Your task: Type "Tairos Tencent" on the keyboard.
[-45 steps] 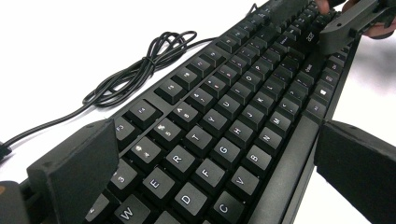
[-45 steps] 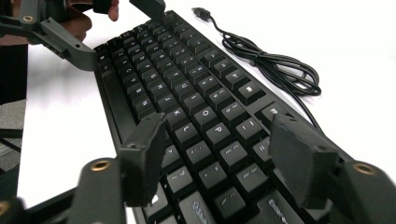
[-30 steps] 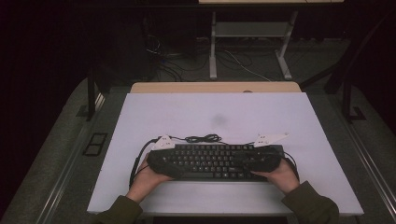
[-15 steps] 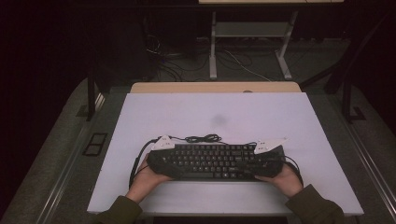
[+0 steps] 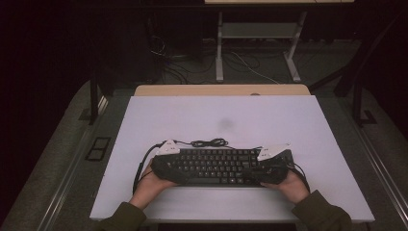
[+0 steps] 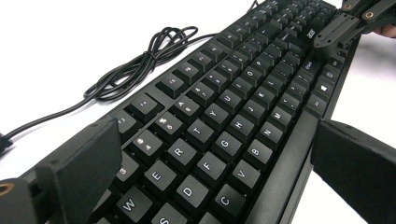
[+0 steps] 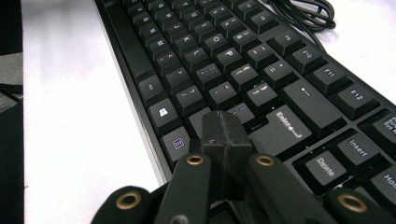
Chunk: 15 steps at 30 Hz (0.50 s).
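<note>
We start with the white table (image 5: 298, 120), where the black keyboard (image 5: 216, 166) lies flat near the person's edge, long side across, with both hands at its ends. It is the biggest thing we handle here — a long, rigid plastic slab, probably moderate in weight, stiff enough to lift from the two ends without sagging, as we judge it. Its smooth case may be a little slippery under hard pads, and the keycaps are the fragile part: we would rather squeeze the front and back edges of the frame than press on the keys.

The left gripper (image 6: 210, 154) straddles the keyboard's left end, one jaw at the far edge and one at the near edge, spread wide; whether the pads already press on the case we cannot tell.

The right gripper (image 7: 226, 135) has its jaws shut tight on each other, with nothing between them, the tip resting over the keys beside Enter (image 7: 287, 122) at the right end.

Smallest is the cable (image 5: 208, 143), a soft loose coil lying on the table just behind the keyboard — it will drag along and could snag.
</note>
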Motion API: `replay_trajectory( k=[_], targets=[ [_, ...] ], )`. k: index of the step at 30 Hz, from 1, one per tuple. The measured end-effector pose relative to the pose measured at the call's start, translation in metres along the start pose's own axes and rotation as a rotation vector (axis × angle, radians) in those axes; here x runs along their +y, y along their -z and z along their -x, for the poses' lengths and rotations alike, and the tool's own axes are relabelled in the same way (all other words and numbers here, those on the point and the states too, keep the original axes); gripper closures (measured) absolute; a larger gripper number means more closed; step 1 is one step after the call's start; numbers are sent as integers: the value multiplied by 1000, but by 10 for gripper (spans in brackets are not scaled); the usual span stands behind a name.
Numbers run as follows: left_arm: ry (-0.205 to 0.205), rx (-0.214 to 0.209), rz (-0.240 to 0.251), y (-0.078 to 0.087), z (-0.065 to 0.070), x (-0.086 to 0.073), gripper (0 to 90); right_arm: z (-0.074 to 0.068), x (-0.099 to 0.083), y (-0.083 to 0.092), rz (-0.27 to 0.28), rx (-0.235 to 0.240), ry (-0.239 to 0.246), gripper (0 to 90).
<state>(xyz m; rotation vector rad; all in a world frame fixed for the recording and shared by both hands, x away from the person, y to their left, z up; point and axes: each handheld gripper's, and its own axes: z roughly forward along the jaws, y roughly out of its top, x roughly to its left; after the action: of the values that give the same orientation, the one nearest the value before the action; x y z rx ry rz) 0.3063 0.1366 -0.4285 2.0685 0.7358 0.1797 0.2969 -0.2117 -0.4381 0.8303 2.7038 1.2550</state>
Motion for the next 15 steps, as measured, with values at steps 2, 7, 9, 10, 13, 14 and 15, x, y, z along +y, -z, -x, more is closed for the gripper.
replay_trajectory(
  k=[2, 7, 9, 10, 13, 14, 15],
  targets=[
    [1, 0, 0, 0, 0, 0, 15, 1, -1, -1, 1, 3, 0, 892],
    [4, 4, 1, 2, -1, 0, 16, 1, -1, -1, 0, 3, 1, 892],
    [2, 5, 3, 2, -2, 0, 28, 1, -1, -1, 0, 3, 1, 892],
    [3, 6, 4, 3, -2, 0, 33, 1, -1, -1, 0, 3, 1, 892],
    [8, 11, 10, 3, -2, 1, 86, 1, -1, -1, 1, 3, 1, 892],
    [9, 10, 8, 3, -3, 2, 111, 1, -1, -1, 1, 3, 0, 892],
    [3, 8, 6, 3, -4, 2, 144, 1, -1, -1, 1, 3, -1, 892]
  ],
)
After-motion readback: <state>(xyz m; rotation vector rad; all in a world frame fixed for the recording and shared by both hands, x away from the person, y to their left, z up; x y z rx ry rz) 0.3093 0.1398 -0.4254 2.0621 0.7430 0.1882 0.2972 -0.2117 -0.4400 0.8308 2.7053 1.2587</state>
